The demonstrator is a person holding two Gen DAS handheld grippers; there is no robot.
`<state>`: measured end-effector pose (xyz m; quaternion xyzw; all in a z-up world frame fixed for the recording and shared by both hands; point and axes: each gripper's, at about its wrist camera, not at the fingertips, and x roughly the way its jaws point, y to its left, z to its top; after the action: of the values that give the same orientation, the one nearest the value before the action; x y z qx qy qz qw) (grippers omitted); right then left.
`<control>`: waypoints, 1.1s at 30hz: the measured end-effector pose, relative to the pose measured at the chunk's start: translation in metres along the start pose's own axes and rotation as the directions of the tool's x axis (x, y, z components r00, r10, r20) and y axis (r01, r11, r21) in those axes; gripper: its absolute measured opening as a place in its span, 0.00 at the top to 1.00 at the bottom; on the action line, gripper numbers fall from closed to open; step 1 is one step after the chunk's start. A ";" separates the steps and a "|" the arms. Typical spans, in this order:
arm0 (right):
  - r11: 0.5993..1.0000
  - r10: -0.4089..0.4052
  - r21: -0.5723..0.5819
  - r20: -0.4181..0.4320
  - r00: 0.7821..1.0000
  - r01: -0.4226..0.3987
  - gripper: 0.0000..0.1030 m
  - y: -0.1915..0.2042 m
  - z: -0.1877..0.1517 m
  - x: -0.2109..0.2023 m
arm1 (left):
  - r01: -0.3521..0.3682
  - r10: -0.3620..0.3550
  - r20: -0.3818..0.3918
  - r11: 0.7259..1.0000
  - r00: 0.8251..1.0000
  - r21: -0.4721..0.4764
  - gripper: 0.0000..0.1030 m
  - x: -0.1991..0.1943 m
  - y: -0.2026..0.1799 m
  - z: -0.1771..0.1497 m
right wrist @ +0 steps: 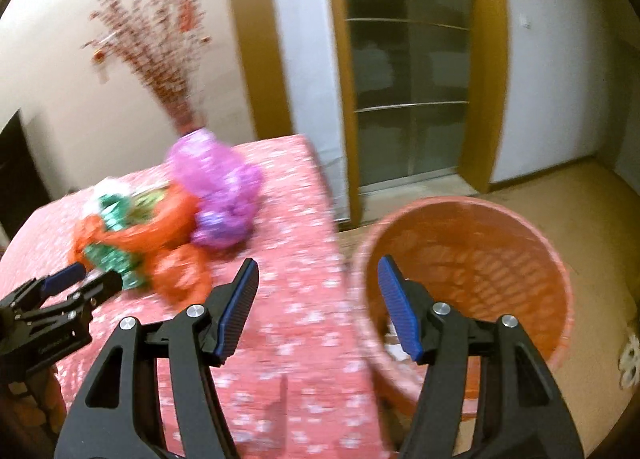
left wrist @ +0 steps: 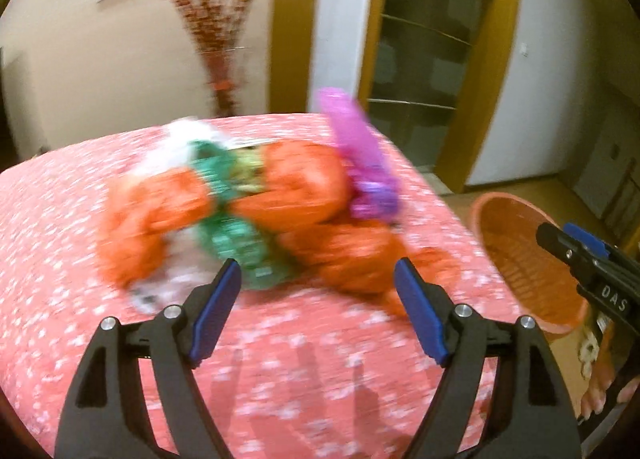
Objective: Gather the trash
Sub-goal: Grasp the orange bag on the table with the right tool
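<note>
**Both grippers spread wide, the trash pile ahead and the basket off to the right**

The left gripper [left wrist: 318, 287] hangs over the pink flowered tablecloth [left wrist: 60, 219] with its blue-padded fingers [left wrist: 218, 311] set wide apart and nothing between them. Directly ahead of its tips lies the heap of crumpled trash: orange wrappers [left wrist: 304, 187] make up most of it, a green wrapper [left wrist: 236, 243] sits just beyond the left finger, and a purple wrapper [left wrist: 360, 155] rises at the far right of the pile. Something white [left wrist: 176, 279] shows at the near left edge, too blurred to name. The pieces are bunched together and touching; none touches the gripper.

The right gripper [right wrist: 314, 287] is open just as wide and also holds nothing. It hovers above the table's right edge, its left finger over the cloth and its right finger [right wrist: 396, 311] over the mouth of the orange basket [right wrist: 520, 227], which stands on the floor just beside the table. A few pale scraps [right wrist: 394, 347] lie at the bottom of the basket. From this gripper the pile sits ahead and to the left, well apart from its tips.

Behind the table, a vase of red twigs [right wrist: 160, 59] stands against the wall.
</note>
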<state>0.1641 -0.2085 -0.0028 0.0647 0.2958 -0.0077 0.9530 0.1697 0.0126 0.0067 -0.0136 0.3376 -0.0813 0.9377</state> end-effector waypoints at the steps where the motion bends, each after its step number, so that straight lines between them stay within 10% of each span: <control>1: 1.000 0.020 -0.022 -0.008 1.000 -0.020 0.35 0.011 -0.001 0.004 | -0.022 0.022 0.004 1.000 1.000 -0.015 0.25 -0.003 0.012 -0.002; 22: 0.959 0.135 -0.218 -0.217 0.967 -0.182 0.26 0.112 -0.008 0.090 | -0.179 0.178 -0.021 0.967 0.984 -0.182 0.25 0.002 0.134 -0.003; 33: 0.959 0.161 -0.193 -0.238 0.958 -0.209 0.49 0.106 -0.013 0.081 | -0.147 0.145 -0.024 0.974 0.989 -0.173 0.25 0.025 0.130 0.015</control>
<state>0.2293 -0.1000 -0.0464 -0.0114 0.3910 0.1213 0.9123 0.2169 0.1361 -0.0075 -0.0702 0.3485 0.0178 0.9345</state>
